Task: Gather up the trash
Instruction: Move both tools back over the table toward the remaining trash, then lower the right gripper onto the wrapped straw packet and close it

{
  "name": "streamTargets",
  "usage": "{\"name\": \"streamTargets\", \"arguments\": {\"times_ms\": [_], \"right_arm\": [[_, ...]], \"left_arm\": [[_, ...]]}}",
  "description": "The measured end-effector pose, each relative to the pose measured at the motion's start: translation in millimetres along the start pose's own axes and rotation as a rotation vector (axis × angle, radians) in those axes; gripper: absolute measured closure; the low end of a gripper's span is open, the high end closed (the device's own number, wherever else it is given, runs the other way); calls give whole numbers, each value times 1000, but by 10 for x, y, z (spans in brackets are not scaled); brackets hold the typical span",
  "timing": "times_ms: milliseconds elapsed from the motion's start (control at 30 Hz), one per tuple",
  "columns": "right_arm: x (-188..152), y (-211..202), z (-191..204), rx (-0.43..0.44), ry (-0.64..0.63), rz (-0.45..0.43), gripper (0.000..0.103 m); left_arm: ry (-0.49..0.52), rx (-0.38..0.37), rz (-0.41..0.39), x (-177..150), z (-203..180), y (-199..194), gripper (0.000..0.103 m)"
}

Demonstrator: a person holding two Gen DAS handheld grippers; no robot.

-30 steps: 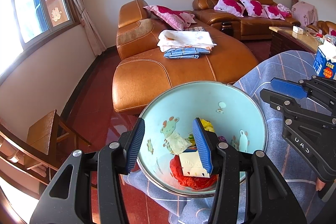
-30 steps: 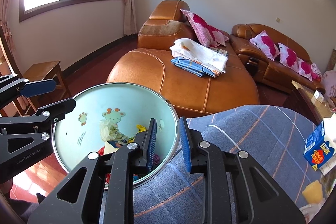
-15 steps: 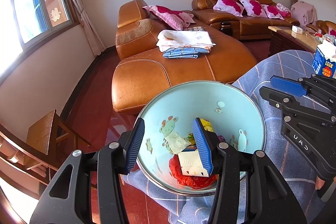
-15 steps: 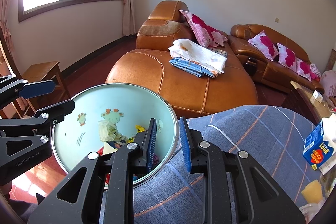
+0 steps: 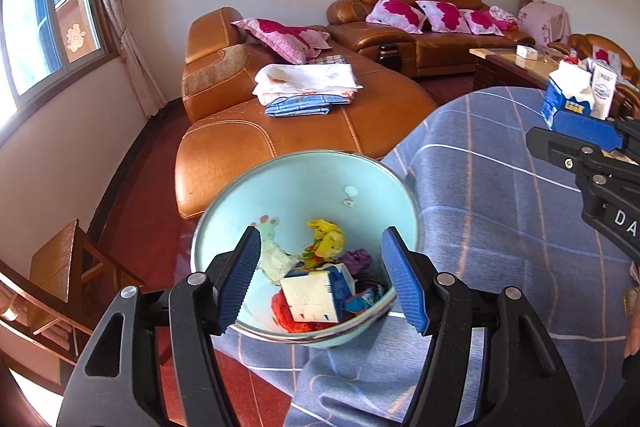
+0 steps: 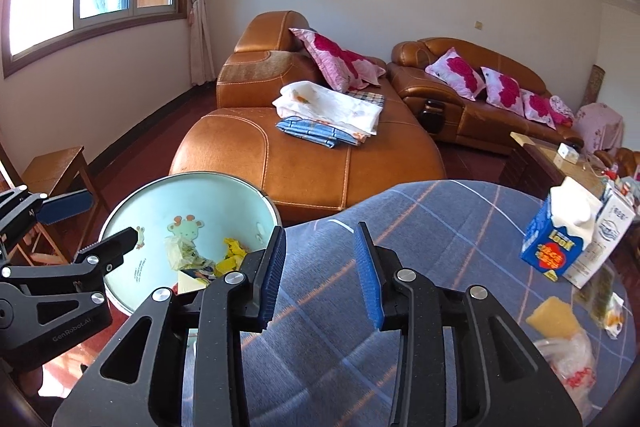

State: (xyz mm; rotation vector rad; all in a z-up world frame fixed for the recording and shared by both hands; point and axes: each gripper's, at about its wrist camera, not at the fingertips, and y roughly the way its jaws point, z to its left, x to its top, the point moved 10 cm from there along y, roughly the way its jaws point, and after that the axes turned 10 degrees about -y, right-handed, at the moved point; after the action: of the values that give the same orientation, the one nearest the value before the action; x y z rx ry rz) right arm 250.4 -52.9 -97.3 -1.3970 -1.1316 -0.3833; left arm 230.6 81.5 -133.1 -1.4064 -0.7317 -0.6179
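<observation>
Both jaws are opening and empty: left hand-held gripper [image 5: 320, 279] over the trash bin [image 5: 280, 187], right hand-held gripper [image 6: 320, 273] above the counter [image 6: 460, 227]. Blue carton [image 6: 560, 243] looks tall, so a sloppy grab could tip it.

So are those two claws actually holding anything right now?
Nothing is held. The left claw is opening over the bin, empty. The right claw is opening above the cloth, nothing between its pads.
</observation>
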Motion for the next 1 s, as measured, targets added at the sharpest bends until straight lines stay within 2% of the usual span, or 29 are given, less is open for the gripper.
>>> {"name": "streamTargets", "arguments": {"times_ms": [333,433,567,767,1000], "right_arm": [[-901,-748,-744,-174,136,89,62],[-1223,-907,-929,-219,178,127,61],[-1685,-1089,-1206,-267,256,182,61],[-2075,-1300,-1316,-263,299,228,61],[-2180,-1357,-1178,-180,297,227,60]], "left_arm": [[124,-143,15,-376,-856,-297,30],[147,-160,9,-449,-1001,-356,24],[153,-185,22,-517,-1127,-369,24],[176,-198,24,-588,-1262,-412,22],[192,-200,35,-650,-1339,-417,20]]}}
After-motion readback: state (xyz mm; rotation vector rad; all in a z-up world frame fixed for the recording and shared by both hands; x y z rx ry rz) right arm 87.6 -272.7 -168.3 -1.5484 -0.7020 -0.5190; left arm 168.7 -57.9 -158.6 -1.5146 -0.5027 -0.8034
